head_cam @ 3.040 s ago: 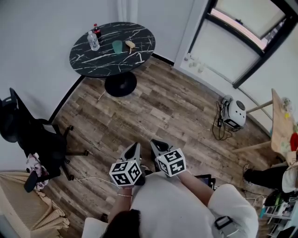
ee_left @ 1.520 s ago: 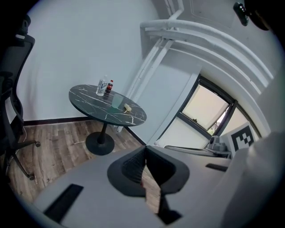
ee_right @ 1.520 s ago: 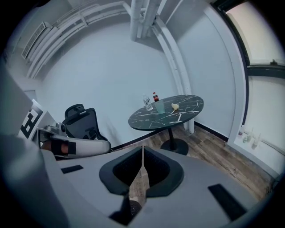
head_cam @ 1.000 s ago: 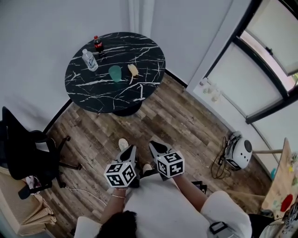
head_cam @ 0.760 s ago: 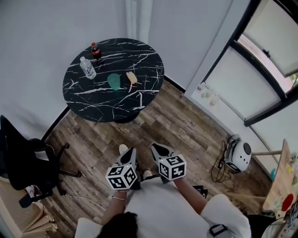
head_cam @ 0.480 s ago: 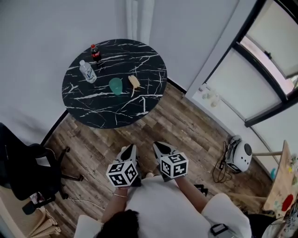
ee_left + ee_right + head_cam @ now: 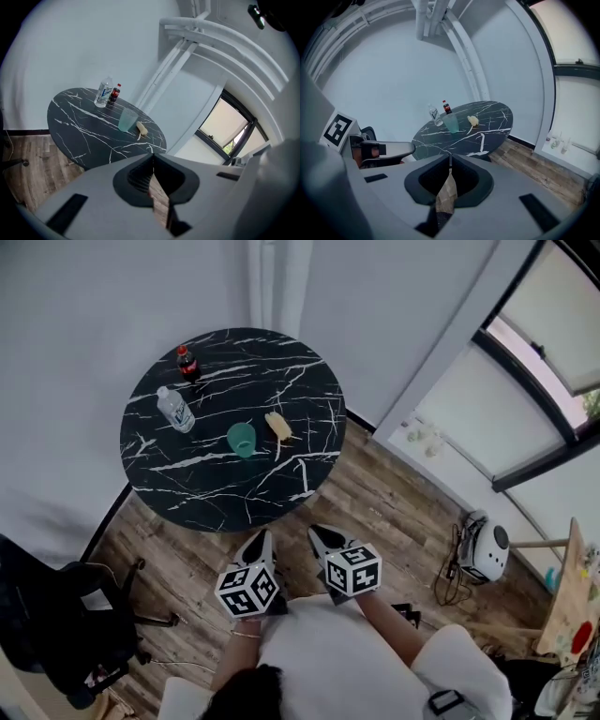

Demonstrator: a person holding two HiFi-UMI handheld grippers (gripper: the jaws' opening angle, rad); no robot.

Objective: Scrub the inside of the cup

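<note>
A translucent green cup point(image 7: 242, 439) stands upright near the middle of a round black marble table point(image 7: 211, 488). A tan scrubber with a thin handle point(image 7: 278, 427) lies just right of it. Both grippers hang over the wooden floor short of the table's near edge, well apart from the cup. My left gripper point(image 7: 261, 544) is shut and empty, and so is my right gripper point(image 7: 321, 538). The left gripper view shows the cup point(image 7: 127, 120) and scrubber point(image 7: 141, 129) beyond its touching jaws. In the right gripper view the cup point(image 7: 451, 123) stands ahead, the scrubber point(image 7: 473, 121) to its right.
A water bottle point(image 7: 175, 409) and a small cola bottle point(image 7: 187, 363) stand at the table's far left. A black office chair point(image 7: 52, 620) is on the left. A white device with cables point(image 7: 481, 554) sits on the floor at the right, below a dark-framed window.
The view has closed in on the table, which now sits nearer and lower in the head view. Both grippers stay shut and side by side.
</note>
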